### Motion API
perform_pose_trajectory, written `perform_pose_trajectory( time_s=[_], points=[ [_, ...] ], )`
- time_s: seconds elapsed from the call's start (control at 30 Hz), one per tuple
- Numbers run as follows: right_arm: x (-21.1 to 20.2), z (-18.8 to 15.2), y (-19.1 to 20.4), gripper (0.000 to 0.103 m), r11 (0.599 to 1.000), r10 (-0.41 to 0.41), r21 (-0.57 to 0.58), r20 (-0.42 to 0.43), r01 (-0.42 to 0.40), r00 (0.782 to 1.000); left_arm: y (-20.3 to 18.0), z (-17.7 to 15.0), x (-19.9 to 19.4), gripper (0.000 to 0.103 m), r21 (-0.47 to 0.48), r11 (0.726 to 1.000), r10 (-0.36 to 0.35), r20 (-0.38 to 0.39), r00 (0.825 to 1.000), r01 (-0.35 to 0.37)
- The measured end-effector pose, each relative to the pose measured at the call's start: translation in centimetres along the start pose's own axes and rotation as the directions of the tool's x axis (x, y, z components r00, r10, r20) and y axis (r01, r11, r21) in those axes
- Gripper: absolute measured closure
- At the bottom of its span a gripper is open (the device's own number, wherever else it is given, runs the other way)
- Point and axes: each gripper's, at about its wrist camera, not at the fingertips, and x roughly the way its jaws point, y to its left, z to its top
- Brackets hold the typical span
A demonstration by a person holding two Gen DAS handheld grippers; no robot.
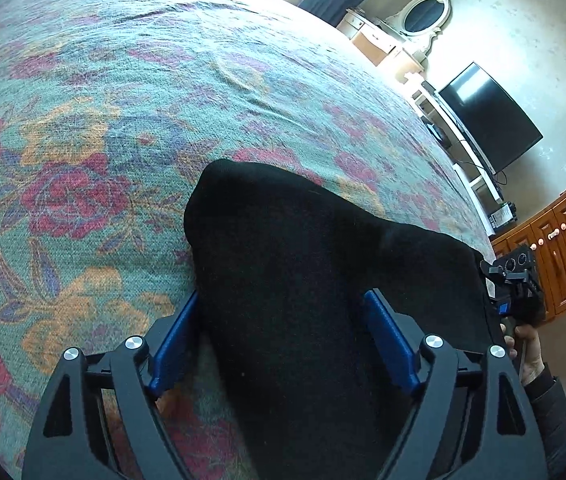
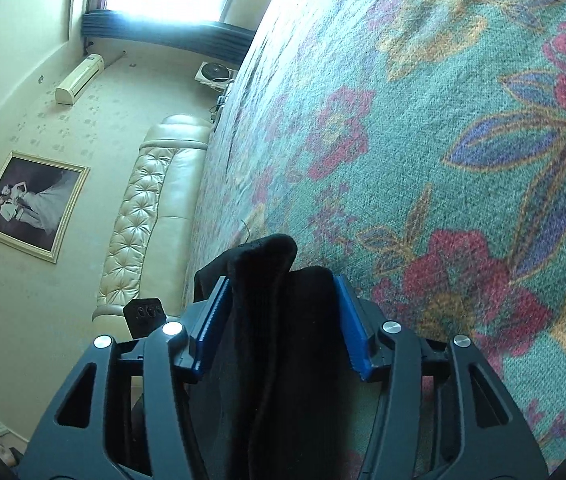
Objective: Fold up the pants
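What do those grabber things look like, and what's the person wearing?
Each gripper, left and right, has black plastic arms with triangle-shaped holes, round silver bolts on top, and two flat blue fingers. The right one's fingers have tiny ridges like teeth. Seen from the left camera, the right one has a black box with round lenses. The person's hand comes out of a dark grey sleeve.

Black knit fabric pants (image 1: 303, 280): bunched, thick, matte. The garment lies on the floral teal bedspread (image 1: 123, 120) near the bed edge. One rounded folded end points across the bed; another bunched, upright fold (image 2: 275, 280) shows in the right wrist view.
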Motion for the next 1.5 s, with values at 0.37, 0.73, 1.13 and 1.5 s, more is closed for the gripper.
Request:
perform_pose_trajectory(
  time_s=[0.37, 0.73, 1.13, 1.5],
  points=[
    [0.3, -1.3, 1.6, 0.03, 0.996, -0.031, -0.089, -0.096, 0.023, 0.995, -0.3, -1.0, -0.1, 0.022, 0.038, 0.999, -0.039, -0.013, 0.999, 0.039],
    [1.0, -2.3, 1.7, 0.063, 0.988, -0.1, -0.131, -0.119, 0.085, 0.988, -0.7, -0.4, 0.4, 0.058, 0.066, 0.997, -0.042, -0.014, 0.999, 0.043],
    [0.2, -3.5, 2.0, 0.069, 0.992, -0.066, -0.111, -0.066, 0.058, 0.996, -0.8, -0.7, -0.5, 0.076, 0.031, 0.999, -0.043, 0.032, 0.999, 0.042],
    [0.9, -4.3, 4.9, 0.071, 0.994, -0.045, -0.106, -0.036, 0.041, 0.998, -0.3, -0.3, -2.6, 0.081, 0.008, 0.999, -0.053, 0.083, 0.995, 0.052]
  ],
)
